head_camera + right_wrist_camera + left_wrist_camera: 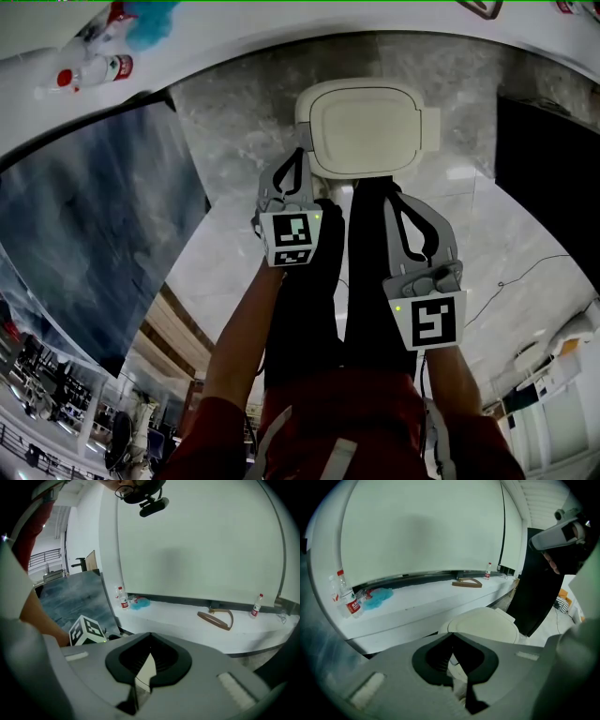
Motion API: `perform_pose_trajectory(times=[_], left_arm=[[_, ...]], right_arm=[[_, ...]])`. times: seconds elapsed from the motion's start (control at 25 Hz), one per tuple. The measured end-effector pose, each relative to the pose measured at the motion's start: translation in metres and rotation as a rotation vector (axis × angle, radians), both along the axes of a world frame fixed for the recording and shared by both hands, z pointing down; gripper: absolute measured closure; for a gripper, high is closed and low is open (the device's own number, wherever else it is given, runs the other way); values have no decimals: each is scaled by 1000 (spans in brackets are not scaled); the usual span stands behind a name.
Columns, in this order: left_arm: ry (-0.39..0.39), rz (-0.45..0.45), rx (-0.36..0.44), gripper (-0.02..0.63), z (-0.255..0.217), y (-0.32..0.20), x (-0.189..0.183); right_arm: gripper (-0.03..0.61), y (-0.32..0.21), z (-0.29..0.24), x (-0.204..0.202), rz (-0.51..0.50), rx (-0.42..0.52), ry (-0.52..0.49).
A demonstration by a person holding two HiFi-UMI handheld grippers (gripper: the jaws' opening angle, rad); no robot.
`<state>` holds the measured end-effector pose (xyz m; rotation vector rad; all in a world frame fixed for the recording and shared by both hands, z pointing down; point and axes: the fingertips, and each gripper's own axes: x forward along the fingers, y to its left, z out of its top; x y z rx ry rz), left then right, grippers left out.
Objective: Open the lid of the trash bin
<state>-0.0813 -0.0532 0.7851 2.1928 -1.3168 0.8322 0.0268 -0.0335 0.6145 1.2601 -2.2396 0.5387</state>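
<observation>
While standing over the pale marble floor [234,141], holding the left gripper [298,159] at the near left corner of the trash bin [307,141], tips overlapping its rim from above, contact not being clear. Pressing its jaws together at the tips and gripping nothing, with the bin showing just beyond them in the left gripper view. Hanging the right gripper [394,197] a little nearer the body, just beside the bin's near edge, jaws likewise meeting at the tips and holding nothing. Leaving the cream lid [364,127] lying flat and shut on the bin. Facing a white ledge [431,599] carrying bottles [349,603], a blue cloth [377,597] and a brown strap [467,583].
</observation>
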Motion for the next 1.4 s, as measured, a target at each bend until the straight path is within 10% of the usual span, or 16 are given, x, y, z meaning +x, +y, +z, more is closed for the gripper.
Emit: perform_pose_trajectory(times=[1.4], left_arm=[[-9,-10,-136,607,79,2,-6]], right_arm=[[578,-5,15,-5,-37,-53,20]])
